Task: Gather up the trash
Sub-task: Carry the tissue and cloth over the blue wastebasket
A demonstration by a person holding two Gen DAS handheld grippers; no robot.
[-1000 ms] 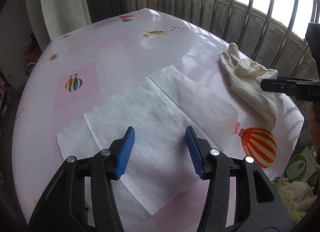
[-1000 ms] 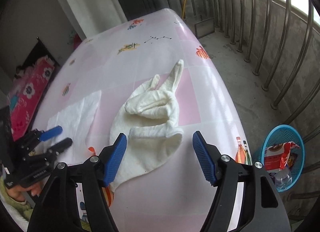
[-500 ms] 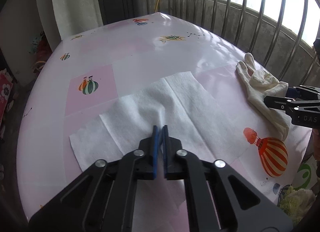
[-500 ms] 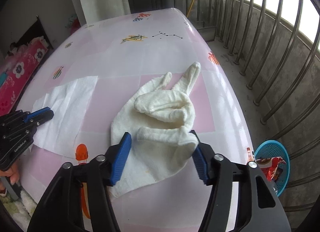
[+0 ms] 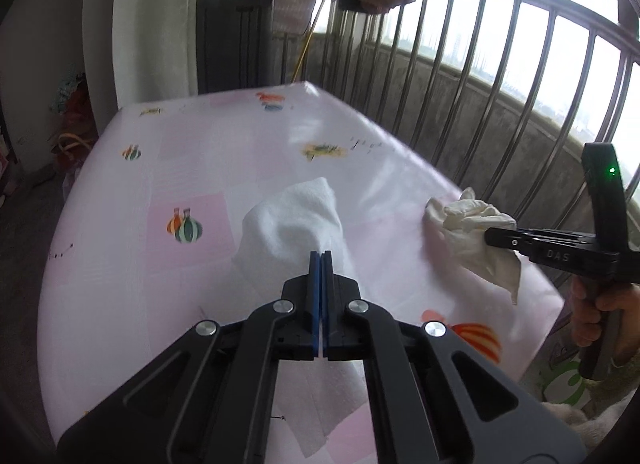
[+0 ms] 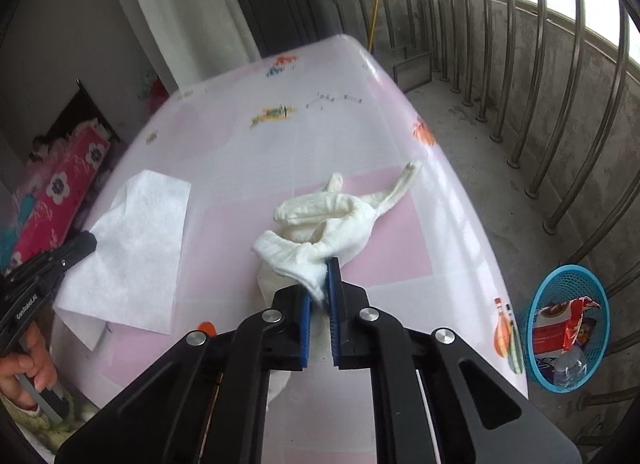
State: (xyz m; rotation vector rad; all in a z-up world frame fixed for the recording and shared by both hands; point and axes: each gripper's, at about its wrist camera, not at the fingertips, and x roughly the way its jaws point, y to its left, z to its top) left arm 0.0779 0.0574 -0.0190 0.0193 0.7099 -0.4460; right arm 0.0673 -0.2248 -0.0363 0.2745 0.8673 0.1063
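Here, a pink bench (image 5: 224, 168) carries two things. The left tongs (image 5: 320, 264) are pressed together, pinching a white paper sheet (image 5: 296, 220) and lifting its middle off the bench. The right tongs (image 6: 320, 284) pinch a cream cloth (image 6: 332, 220). A blue basket (image 6: 568, 324) of trash stands on the floor beside the bench.

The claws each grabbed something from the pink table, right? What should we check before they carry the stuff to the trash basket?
1. Left claw shut on the white paper towel: ok.
2. Right claw pinching the cream cloth: ok.
3. Paper towel fully off the table: not ok, its low edge lies on it.
4. Cloth fully lifted: not ok, most rests on the table.
5. Blue basket within sight, on the floor beside the table: ok.
6. Room left in the basket: cannot tell, wrappers already inside.
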